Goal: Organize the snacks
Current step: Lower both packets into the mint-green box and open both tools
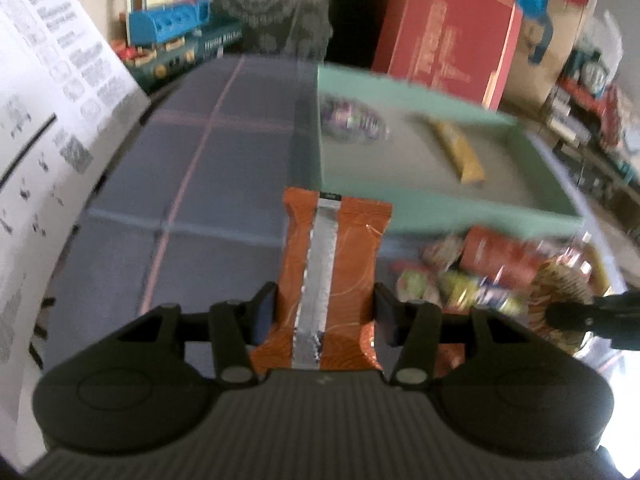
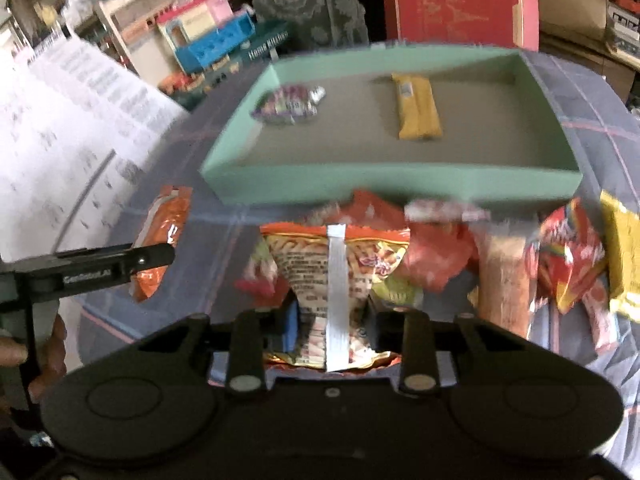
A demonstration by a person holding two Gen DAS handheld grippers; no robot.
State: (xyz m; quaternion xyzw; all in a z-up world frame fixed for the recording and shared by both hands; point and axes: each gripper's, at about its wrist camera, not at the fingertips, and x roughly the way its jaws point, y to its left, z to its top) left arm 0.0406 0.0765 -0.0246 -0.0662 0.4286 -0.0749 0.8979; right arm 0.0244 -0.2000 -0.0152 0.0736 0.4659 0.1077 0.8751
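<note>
Since both packets look bound for the green tray (image 2: 248,182), the left gripper (image 1: 325,312) is clamped on an orange bar (image 1: 328,276) lifted short of it, the right gripper (image 2: 332,320) on a chip bag (image 2: 340,264) above the pile.

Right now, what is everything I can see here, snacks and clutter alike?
green tray: one, on the checked cloth.
yellow bar: one, inside the tray.
purple candy bag: one, inside the tray, left part.
orange packet: one, silver seam, in the left tongs.
printed snack bag: one, orange and yellow, in the right tongs.
loose snacks: several, red and yellow, in front of the tray.
red box: one, behind the tray.
toy house: one, pink and blue, back left.
left tongs: black, closed.
right tongs: black, closed.
</note>
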